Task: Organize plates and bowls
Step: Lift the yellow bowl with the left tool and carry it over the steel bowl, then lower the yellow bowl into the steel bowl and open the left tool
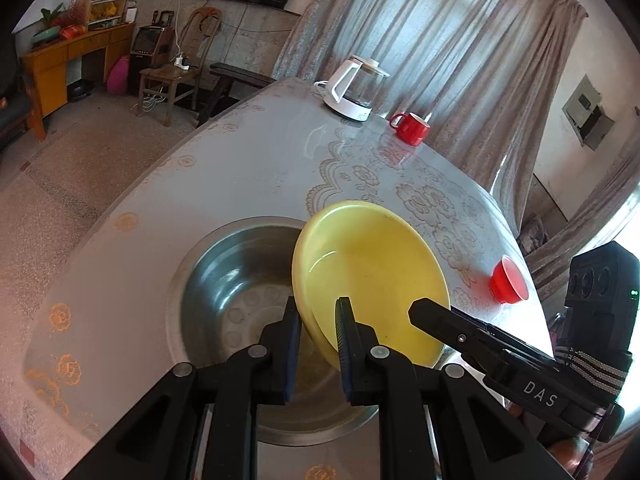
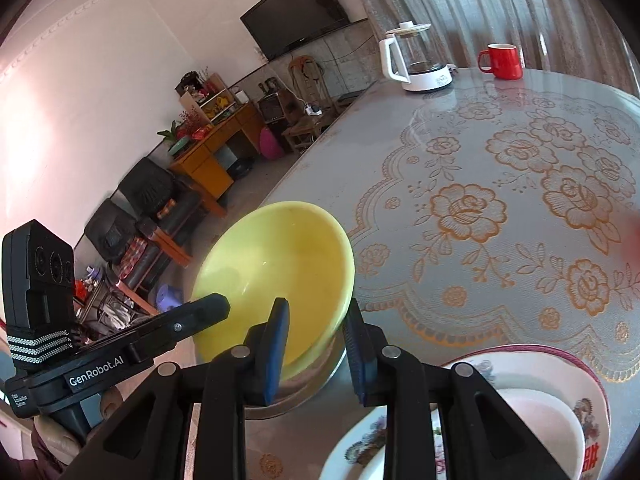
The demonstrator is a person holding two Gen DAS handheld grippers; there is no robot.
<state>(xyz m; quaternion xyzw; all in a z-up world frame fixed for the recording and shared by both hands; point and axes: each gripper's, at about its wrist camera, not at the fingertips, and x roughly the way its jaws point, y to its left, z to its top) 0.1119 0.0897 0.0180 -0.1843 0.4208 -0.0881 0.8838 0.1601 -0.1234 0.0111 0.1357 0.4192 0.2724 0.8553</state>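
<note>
A yellow bowl point(image 1: 372, 272) hangs tilted over a large steel bowl point(image 1: 236, 280) that rests on the table. My left gripper point(image 1: 318, 320) is shut on the yellow bowl's near-left rim. In the right wrist view my right gripper point(image 2: 316, 320) is shut on the yellow bowl point(image 2: 276, 272) at its right rim. The right gripper's finger point(image 1: 436, 314) comes in from the right in the left wrist view, and the left one's finger point(image 2: 204, 310) comes in from the left in the right wrist view. A sliver of the steel bowl point(image 2: 320, 376) shows under the yellow one.
Floral plates point(image 2: 596, 400) with a pale bowl point(image 2: 532, 424) on them sit at the near right. A white kettle point(image 1: 352, 88), a red mug point(image 1: 412, 128) and a small red cup point(image 1: 510, 282) stand on the flowered tablecloth point(image 2: 500, 208). The table edge falls to the floor on the left.
</note>
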